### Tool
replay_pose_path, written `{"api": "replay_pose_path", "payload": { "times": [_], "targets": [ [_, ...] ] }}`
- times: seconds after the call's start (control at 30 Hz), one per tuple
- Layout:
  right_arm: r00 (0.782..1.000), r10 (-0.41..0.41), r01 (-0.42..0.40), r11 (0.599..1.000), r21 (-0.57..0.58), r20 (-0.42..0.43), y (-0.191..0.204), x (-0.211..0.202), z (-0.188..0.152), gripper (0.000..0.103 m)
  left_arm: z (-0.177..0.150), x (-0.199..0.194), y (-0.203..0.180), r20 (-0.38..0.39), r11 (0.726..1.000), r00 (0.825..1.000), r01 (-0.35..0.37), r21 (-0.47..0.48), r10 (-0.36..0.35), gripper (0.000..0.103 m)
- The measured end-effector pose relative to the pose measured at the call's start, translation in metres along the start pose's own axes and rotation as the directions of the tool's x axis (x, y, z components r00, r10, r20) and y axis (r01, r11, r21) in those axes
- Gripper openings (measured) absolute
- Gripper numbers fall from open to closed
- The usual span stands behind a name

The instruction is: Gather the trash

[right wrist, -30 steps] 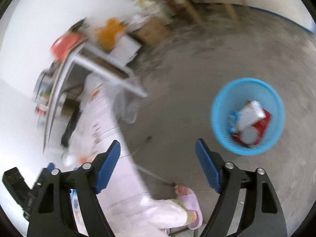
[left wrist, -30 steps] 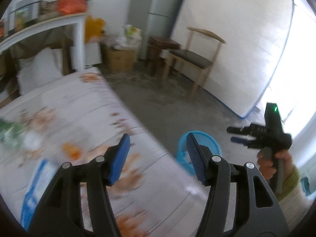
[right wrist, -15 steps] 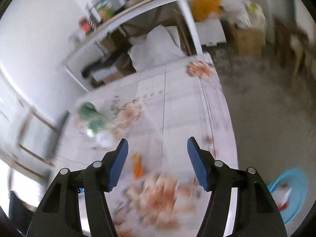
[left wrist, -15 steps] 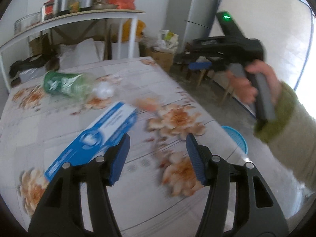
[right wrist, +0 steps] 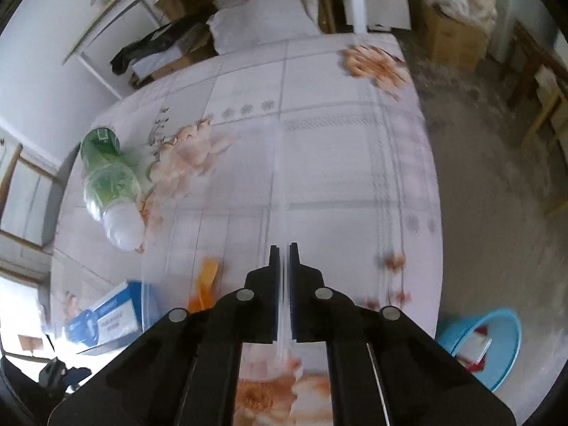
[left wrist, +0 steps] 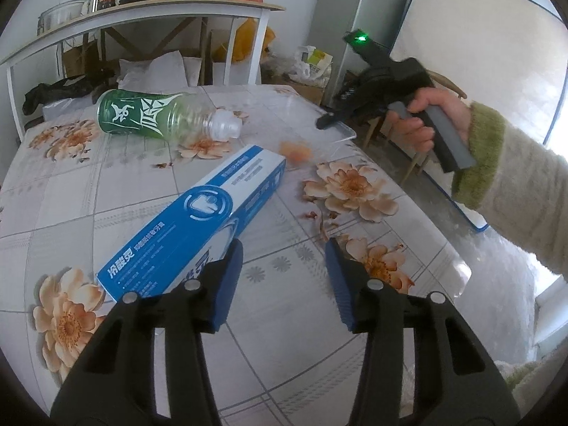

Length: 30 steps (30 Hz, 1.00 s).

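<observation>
Clear plastic film (right wrist: 283, 177), pinched edge-on between the closed fingers of the right gripper (right wrist: 283, 248), lifted just above the table (left wrist: 106, 184). Likely featherweight, limp and slick; best held at an edge, pinched firmly. Beyond it: flat orange scrap (left wrist: 294, 149), blue cardboard box (left wrist: 198, 213), empty green bottle (left wrist: 159, 115) on its side. Box probably light and stiff, best taken across its narrow width. Left gripper (left wrist: 284, 259) closing, nothing between the fingers, box just beside. Blue basket (right wrist: 497, 326) on the floor.
</observation>
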State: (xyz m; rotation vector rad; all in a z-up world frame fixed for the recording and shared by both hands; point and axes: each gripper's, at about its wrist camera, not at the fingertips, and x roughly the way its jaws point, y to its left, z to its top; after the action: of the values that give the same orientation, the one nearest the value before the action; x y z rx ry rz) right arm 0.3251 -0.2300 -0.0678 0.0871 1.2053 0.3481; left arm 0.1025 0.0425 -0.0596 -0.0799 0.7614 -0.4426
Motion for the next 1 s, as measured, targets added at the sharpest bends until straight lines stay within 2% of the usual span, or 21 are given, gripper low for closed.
{"api": "replay_pose_path", "payload": {
  "times": [0.23,0.43,0.53,0.63,0.73,0.87,1.0],
  "targets": [
    [1.000,0.004,-0.003,0.994,0.108,-0.009,-0.007,-0.038,-0.071,0.005,-0.007,-0.010,0.002,0.009,0.999,0.999,0.038,0.000,-0.038,0.044],
    [0.995,0.094,-0.087,0.985,0.150,-0.037,0.018,-0.050,-0.142,0.005,-0.015,-0.024,-0.005,-0.007,0.994,0.994,0.108,-0.012,-0.108,0.044],
    [0.991,0.128,-0.122,0.984,0.133,-0.038,0.034,-0.049,-0.161,0.005,-0.021,-0.026,-0.008,-0.030,0.990,0.989,0.141,-0.032,-0.142,0.044],
    [0.998,0.059,-0.058,0.997,0.043,-0.011,0.052,-0.056,-0.169,0.006,-0.027,-0.027,-0.008,-0.048,0.986,0.986,0.156,-0.058,-0.159,0.043],
    [0.998,0.011,-0.011,1.000,0.001,0.055,0.059,-0.077,-0.165,0.009,-0.031,-0.028,-0.008,-0.057,0.983,0.983,0.170,-0.074,-0.174,0.039],
    [0.994,0.054,-0.049,0.997,-0.057,0.093,0.078,-0.098,-0.153,0.018,-0.033,-0.028,-0.008,-0.056,0.981,0.981,0.179,-0.078,-0.184,0.037],
    [0.993,0.084,-0.075,0.992,-0.104,0.079,0.098,-0.098,-0.149,0.019,-0.033,-0.028,-0.007,-0.056,0.979,0.980,0.188,-0.079,-0.192,0.037]
  ]
}}
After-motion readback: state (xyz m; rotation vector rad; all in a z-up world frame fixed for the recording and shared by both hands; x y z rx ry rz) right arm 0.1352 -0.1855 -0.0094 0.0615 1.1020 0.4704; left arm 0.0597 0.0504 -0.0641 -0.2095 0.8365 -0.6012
